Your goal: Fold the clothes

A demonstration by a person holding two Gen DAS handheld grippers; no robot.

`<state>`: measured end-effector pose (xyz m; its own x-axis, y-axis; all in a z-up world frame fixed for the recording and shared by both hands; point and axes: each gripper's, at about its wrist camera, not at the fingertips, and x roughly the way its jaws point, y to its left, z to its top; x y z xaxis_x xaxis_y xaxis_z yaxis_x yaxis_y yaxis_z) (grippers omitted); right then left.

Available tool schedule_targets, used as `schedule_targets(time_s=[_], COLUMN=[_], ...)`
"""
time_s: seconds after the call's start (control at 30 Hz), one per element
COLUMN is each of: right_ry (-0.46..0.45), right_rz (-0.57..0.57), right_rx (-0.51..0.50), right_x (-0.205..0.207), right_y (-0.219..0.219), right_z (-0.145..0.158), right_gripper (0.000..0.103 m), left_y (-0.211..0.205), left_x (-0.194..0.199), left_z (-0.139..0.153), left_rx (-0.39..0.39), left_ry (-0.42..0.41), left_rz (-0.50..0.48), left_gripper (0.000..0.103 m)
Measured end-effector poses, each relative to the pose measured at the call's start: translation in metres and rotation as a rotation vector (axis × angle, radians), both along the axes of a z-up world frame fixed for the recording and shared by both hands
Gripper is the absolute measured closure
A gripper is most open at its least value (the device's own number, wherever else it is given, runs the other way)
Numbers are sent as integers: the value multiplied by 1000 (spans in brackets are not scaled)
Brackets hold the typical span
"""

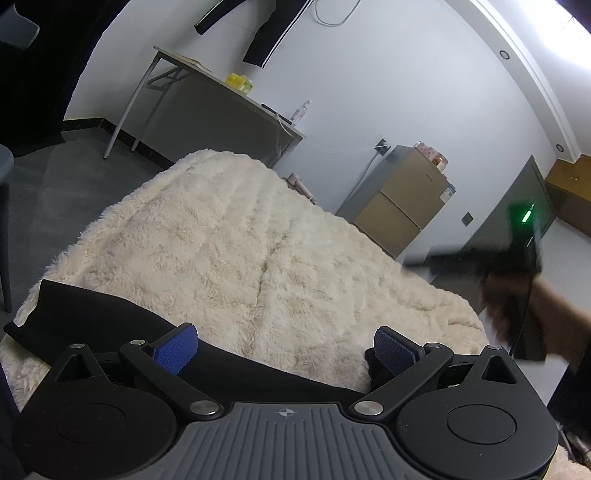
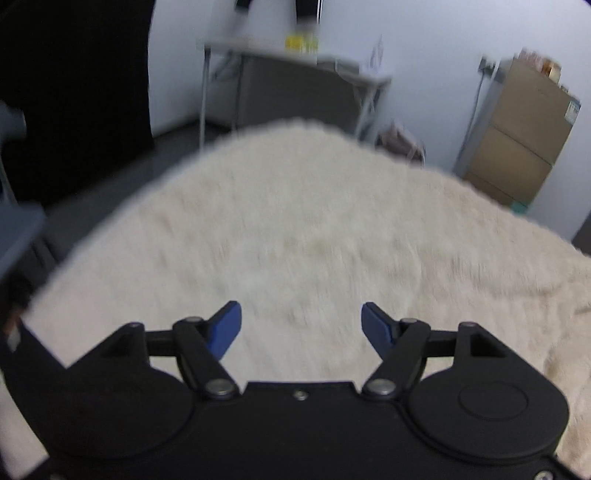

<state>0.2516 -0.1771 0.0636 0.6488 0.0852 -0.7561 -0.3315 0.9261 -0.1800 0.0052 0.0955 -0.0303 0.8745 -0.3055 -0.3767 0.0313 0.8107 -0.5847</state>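
Lying across the near edge of a cream fleece blanket [image 1: 258,240], a black garment [image 1: 92,314] runs from the left of the left wrist view toward the lower right, passing directly beneath and between the blue pads [image 1: 175,347] of the left gripper [image 1: 284,349]. Its jaws stand spread wide, with neither pad pressing on the cloth; whether the right-hand pad touches the dark fold beside it cannot be told. Further right in that view, blurred, a hand [image 1: 517,306] holds the right gripper above the blanket's right margin, apart from the garment. In the right wrist view, the right gripper [image 2: 301,325] has its jaws parted, with nothing between its blue pads [image 2: 225,328] but bare fleece blanket [image 2: 314,221]; only a dark edge at the far left of that blurred frame may belong to the garment, and this cannot be confirmed. Behind the blanket stand a grey table [image 1: 207,96] at left and a brown cabinet [image 1: 406,199] at right, against a white wall on which a dark piece of clothing [image 1: 266,33] hangs.
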Motion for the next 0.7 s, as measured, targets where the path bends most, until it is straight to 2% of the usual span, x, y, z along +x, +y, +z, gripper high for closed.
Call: schedule_targets(time_s=[0.03, 0.1, 0.13, 0.17, 0.2, 0.27, 0.3, 0.37, 0.47, 0.57, 0.63, 0.67, 0.7], right_ry=[71, 135, 160, 185, 204, 261, 256, 201, 47, -151, -243, -342, -378], right_rz=[-20, -46, -61, -70, -73, -81, -78, -70, -50, 16, 54, 88, 101], right_rx=[-13, -49, -66, -66, -62, -77, -91, -80, 20, 156, 214, 273, 290], right_x=[-2, -9, -13, -16, -22, -21, -22, -21, -26, -37, -46, -55, -61], right_y=[-4, -4, -5, -4, -3, -5, -4, -4, -3, -2, 0, 4, 3], right_z=[-25, -63, -79, -90, -95, -116, -117, -101, -50, 8, 32, 58, 67], right_gripper=[33, 34, 36, 43, 50, 96, 97, 99, 99, 99, 99, 99, 99], left_y=[0, -1, -1, -1, -2, -1, -1, -1, -1, -2, -3, -2, -2], left_x=[1, 2, 1, 1, 1, 1, 1, 1, 2, 3, 3, 3, 3], left_z=[0, 0, -1, -1, -1, -1, -1, -1, -1, -1, -1, -1, -1], left_rx=[2, 7, 9, 11, 13, 14, 13, 11, 9, 13, 13, 12, 11], left_ry=[2, 8, 8, 7, 8, 10, 11, 10, 9, 9, 7, 7, 7], left_rz=[-1, -5, -5, -6, -6, -6, -5, -3, -4, -7, -8, -7, -7], left_gripper=[2, 2, 2, 2, 2, 2, 2, 2, 2, 2, 2, 2, 2])
